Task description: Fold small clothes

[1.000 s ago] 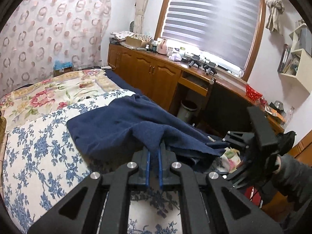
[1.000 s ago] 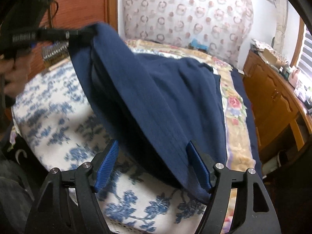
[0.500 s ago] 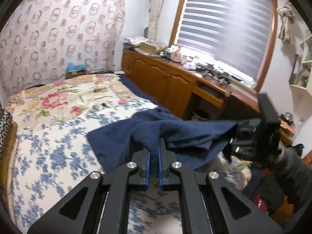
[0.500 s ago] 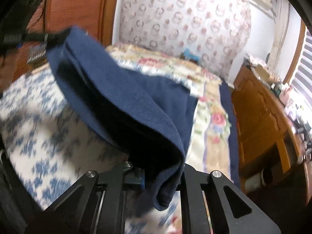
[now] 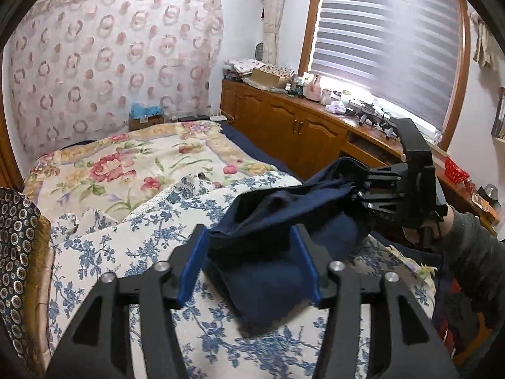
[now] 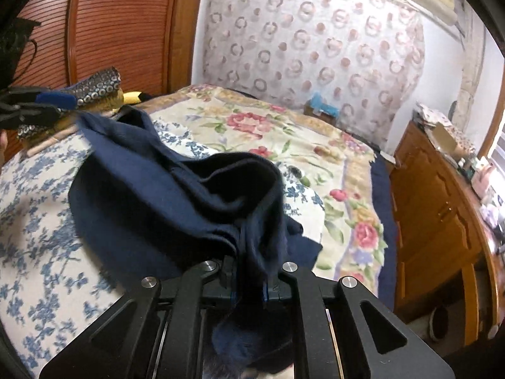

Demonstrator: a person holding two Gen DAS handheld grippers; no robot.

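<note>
A dark navy garment (image 5: 277,240) lies bunched on the blue-flowered bedspread (image 5: 132,252); it also shows in the right wrist view (image 6: 164,195). My left gripper (image 5: 249,265) is open, its blue pads either side of the garment's near edge. My right gripper (image 6: 249,287) is shut on a thick fold of the garment and holds that end up off the bed. In the left wrist view the right gripper (image 5: 363,189) is at the garment's right end. In the right wrist view the left gripper (image 6: 47,107) is at the far left, by the garment's other corner.
A rose-patterned quilt (image 5: 142,158) covers the far half of the bed. A wooden cabinet run (image 5: 284,126) with clutter on top stands along the window side. A dark patterned cushion (image 5: 15,237) and wooden headboard (image 6: 120,25) are at the bed's head.
My left gripper has opened and let go of the garment. My right gripper closed on the other end a moment earlier and keeps it lifted. The garment has dropped into a heap.
</note>
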